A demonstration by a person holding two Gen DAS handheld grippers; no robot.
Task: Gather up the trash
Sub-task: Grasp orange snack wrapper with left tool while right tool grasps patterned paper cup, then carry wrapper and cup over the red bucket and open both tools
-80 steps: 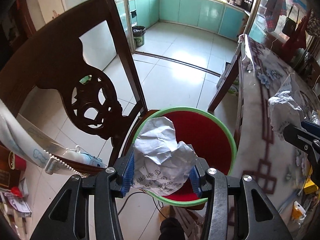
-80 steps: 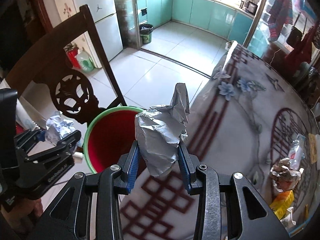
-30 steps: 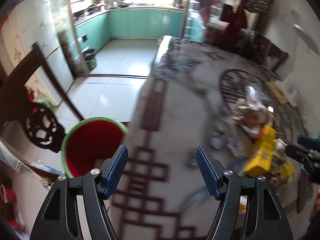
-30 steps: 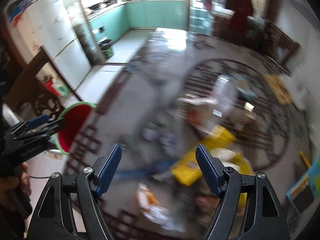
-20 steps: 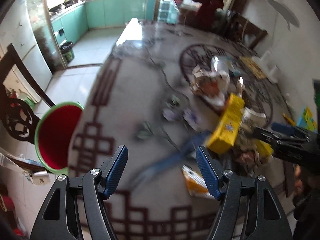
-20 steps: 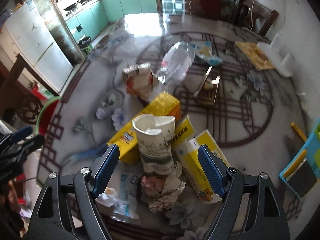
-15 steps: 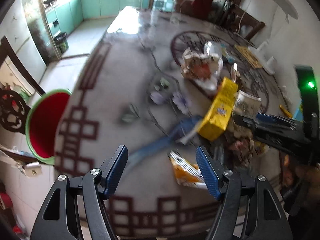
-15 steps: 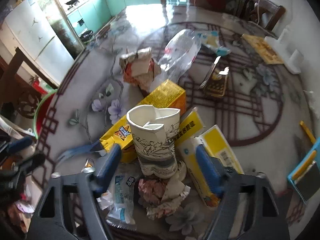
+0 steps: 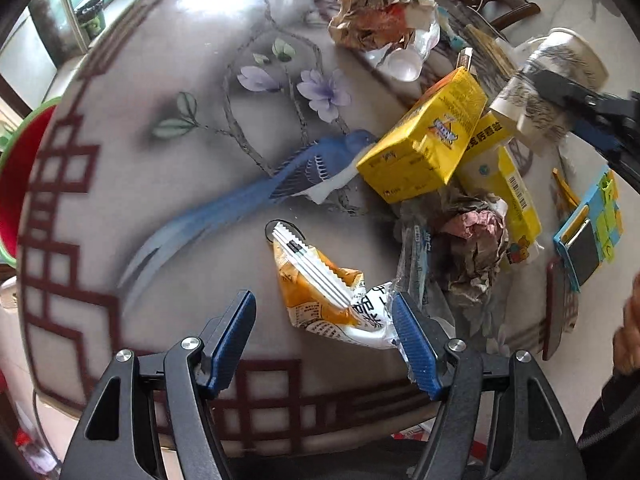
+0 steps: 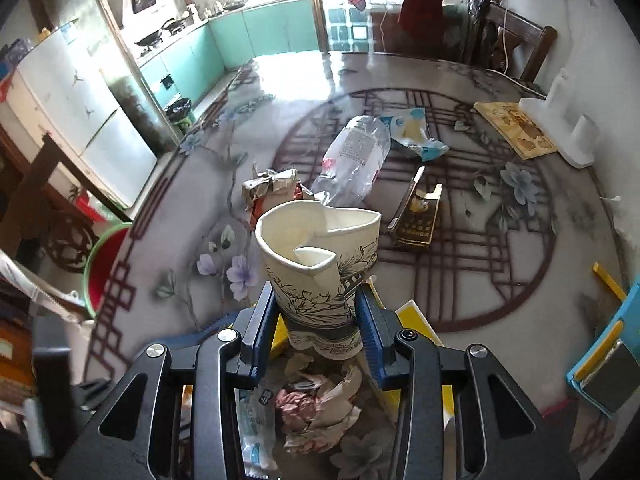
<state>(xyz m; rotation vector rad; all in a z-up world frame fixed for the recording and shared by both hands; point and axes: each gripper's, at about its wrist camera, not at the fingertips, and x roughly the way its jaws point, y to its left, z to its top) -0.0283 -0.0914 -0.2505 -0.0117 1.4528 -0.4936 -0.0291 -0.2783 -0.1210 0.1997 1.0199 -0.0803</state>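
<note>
My left gripper [image 9: 322, 334] is open over the table's near edge, its jaws on either side of an orange and white snack wrapper [image 9: 320, 292]. My right gripper [image 10: 318, 326] is shut on a crushed paper cup [image 10: 320, 264] with ink drawings, held above the trash pile. The cup [image 9: 544, 84] and the right gripper also show at the right of the left wrist view. The red bucket with a green rim [image 10: 105, 268] stands off the table's left edge; it also shows in the left wrist view [image 9: 16, 176].
Trash lies on the patterned table [image 9: 160, 92]: a yellow box [image 9: 424, 140], a second yellow carton [image 9: 504, 184], crumpled paper [image 9: 472, 248], a crumpled bag [image 9: 380, 12], a clear plastic bottle [image 10: 356, 160], a dark flat pack [image 10: 416, 216]. A blue holder [image 10: 608, 360] sits at the right edge.
Both grippers dropped their crumpled wrappers at the bucket and swung back over the table. The right gripper closed on the paper cup. The left gripper came down around the orange wrapper.
</note>
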